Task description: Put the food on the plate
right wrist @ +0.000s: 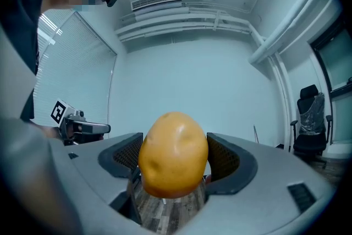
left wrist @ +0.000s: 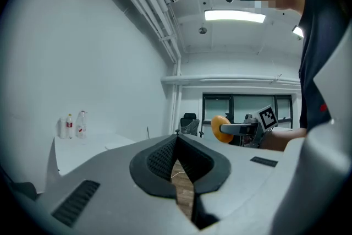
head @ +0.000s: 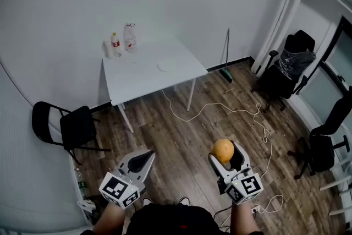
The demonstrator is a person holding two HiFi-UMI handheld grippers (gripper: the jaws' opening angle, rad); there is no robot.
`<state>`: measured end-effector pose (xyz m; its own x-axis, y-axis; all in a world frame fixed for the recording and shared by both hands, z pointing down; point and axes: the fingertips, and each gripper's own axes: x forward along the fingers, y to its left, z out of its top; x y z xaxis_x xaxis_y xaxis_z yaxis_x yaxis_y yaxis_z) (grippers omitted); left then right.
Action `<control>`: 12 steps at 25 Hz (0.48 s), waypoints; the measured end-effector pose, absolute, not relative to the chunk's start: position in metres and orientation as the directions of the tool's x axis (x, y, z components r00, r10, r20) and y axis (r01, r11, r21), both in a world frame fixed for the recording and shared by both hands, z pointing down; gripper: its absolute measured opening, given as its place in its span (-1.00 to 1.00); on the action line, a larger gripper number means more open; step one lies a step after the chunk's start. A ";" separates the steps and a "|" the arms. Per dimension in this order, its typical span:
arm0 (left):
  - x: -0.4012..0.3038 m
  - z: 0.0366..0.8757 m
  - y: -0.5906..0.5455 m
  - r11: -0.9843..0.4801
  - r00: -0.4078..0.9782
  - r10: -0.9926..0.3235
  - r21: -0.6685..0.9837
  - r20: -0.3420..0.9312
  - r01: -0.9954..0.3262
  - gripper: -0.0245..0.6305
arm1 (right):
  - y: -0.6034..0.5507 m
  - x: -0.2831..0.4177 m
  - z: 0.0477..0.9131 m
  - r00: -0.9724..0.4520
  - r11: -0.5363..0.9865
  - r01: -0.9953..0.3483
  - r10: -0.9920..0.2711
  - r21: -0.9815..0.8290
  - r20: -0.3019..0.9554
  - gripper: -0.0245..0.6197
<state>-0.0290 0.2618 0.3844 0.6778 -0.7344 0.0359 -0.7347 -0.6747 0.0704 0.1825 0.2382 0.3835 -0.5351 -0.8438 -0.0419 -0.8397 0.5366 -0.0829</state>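
Wood-floored room, white bench (head: 144, 81) well ahead, bearing plate (head: 169, 65) and bottles (head: 122, 42). Right gripper (head: 224, 156): jaws clamped on rounded orange-yellow food (right wrist: 173, 151), well apart from plate. Left gripper (head: 145, 157): jaws closed, empty. Advice: carry level, lower onto plate before releasing.

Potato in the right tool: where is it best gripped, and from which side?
Across its narrow middle, as now: the potato is egg-shaped, so the right tool's pads close from either side on its broad flanks, long axis upright in that tool's view. End to end would likely slip.
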 end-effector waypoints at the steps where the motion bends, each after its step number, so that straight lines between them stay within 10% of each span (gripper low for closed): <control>1: -0.020 0.385 0.262 -0.675 0.679 -0.733 0.071 0.040 -0.734 -0.86 | 0.238 0.192 0.386 -0.533 0.534 -0.840 -0.845 -0.094 -0.042 0.24; 12: 0.056 0.394 0.251 -0.672 0.672 -0.733 0.047 0.107 -0.739 -0.86 | 0.222 0.271 0.417 -0.526 0.523 -0.837 -0.850 -0.160 -0.028 0.24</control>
<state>0.0564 0.2511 0.3945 0.6723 -0.7325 0.1070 -0.7394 -0.6717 0.0468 0.2712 0.2216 0.4175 -0.5262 -0.8499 -0.0276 -0.8370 0.5234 -0.1598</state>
